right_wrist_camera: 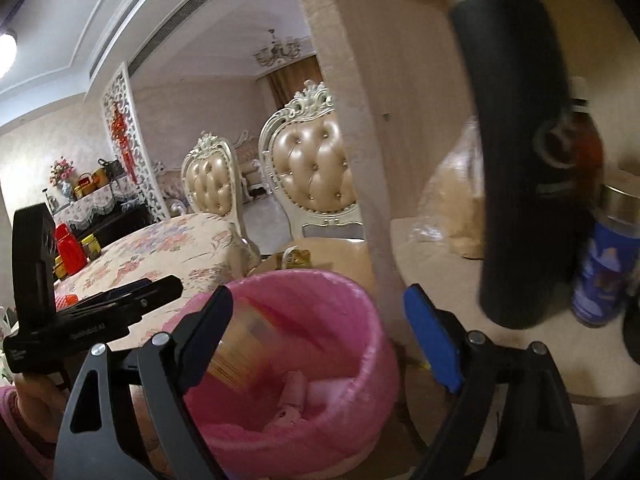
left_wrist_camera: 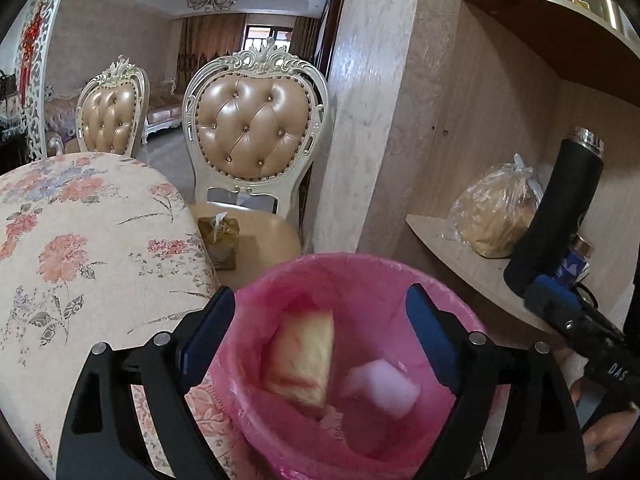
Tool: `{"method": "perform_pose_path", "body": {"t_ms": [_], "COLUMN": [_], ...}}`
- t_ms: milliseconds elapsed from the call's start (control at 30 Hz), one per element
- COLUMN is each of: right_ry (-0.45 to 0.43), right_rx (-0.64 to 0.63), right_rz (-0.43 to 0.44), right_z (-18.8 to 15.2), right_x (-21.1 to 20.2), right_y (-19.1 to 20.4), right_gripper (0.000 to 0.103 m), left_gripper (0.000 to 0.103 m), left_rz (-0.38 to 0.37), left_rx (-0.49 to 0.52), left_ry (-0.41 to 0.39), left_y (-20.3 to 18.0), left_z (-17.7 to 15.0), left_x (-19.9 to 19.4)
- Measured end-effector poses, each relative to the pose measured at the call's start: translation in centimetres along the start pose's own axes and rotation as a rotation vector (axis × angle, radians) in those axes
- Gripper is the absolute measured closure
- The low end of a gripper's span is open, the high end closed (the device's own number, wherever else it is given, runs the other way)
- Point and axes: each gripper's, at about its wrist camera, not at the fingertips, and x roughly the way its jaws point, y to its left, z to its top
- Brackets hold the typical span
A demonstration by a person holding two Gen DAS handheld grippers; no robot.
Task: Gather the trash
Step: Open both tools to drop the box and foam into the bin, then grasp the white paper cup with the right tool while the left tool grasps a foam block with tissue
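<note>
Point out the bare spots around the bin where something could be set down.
Free: the floral tablecloth left of the pink bin, and the chair seat beside the brown carton. Crowded: the lower shelf, taken by the bagged bread, black flask and blue jar; only its front edge is bare.

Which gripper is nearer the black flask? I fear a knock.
Right. The right gripper sits just beside the black flask; the left gripper hovers over the pink bin.
</note>
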Motion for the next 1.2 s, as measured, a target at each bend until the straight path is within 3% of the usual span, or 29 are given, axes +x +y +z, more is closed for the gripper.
{"method": "perform_pose_path", "body": {"t_ms": [267,400,867,1000,1200], "right_ry": [0.015,0.043,0.177,0.205,0.264], "right_rx": [-0.032,-0.078,-0.283,-0.328,-0.378], "right_rz": [0.069,0.133,0.447,0.52,0.592], "right_z": [-0.4,-0.9,-6.0,-7.6,-10.2], "right_x": [0.2,0.7,0.6,0.1,0.3], "right_y": [3.3,7.0,26.5,31.8,38.7], "right_gripper": [0.018,0.018,0.018,0.018,0.018], "left_gripper": [0.017,0.017,0.013,0.013,0.013], "left_rz": [0.11,0.225,0.598,0.704,0.797], "left_rx": [-0.074,-0.116,-0.228,-0.268,-0.343], "left_ry": [0.003,-0.016,-0.114,-0.105,-0.085], "left_y": [3.9,7.5,17.8,20.7,24.7], "left_z": [-2.0,-3.9,-12.2,-14.7,-18.2], "left_x": [-4.4,-9.3,-29.1,-34.0,-39.3]}}
